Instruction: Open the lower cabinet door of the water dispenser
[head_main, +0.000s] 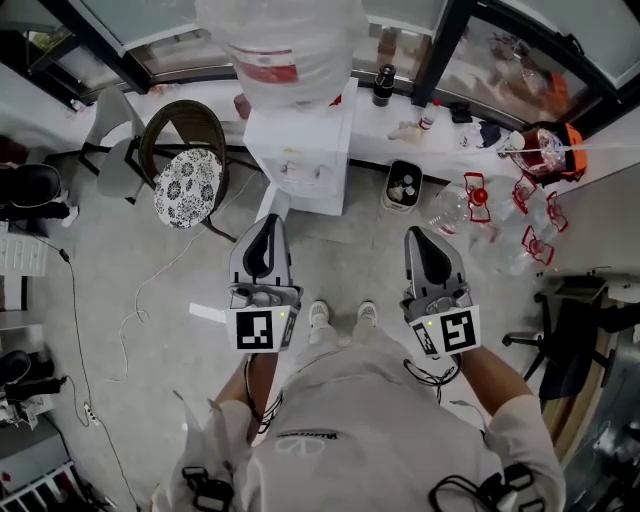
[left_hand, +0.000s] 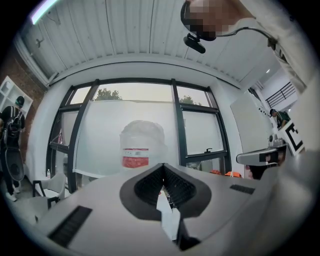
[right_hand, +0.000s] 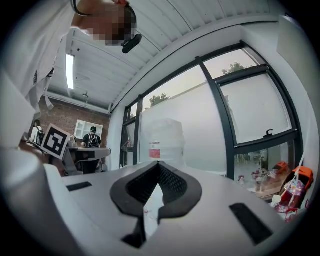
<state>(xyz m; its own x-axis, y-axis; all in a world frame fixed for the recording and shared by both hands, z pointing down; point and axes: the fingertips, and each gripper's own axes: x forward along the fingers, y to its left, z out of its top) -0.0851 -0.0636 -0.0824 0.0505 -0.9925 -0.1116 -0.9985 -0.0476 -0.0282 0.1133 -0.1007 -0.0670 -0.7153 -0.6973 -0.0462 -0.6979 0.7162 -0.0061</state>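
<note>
A white water dispenser (head_main: 300, 150) stands ahead against the window wall, with a large clear bottle (head_main: 285, 45) on top. Seen from above, its front face is steeply foreshortened, and I cannot make out the lower cabinet door. My left gripper (head_main: 268, 224) is held short of the dispenser's base, shut and empty. To its right my right gripper (head_main: 418, 236) is also shut and empty. The bottle (left_hand: 141, 145) shows beyond the closed left gripper (left_hand: 162, 166) in its own view. In the right gripper view the bottle (right_hand: 162, 140) shows past the closed right gripper (right_hand: 159, 164).
A wicker chair with a patterned cushion (head_main: 187, 185) stands left of the dispenser. A small bin (head_main: 403, 186) stands to its right, and empty jugs with red handles (head_main: 500, 215) lie further right. A cable (head_main: 130, 320) runs over the floor at left. A dark office chair (head_main: 570, 345) stands at right.
</note>
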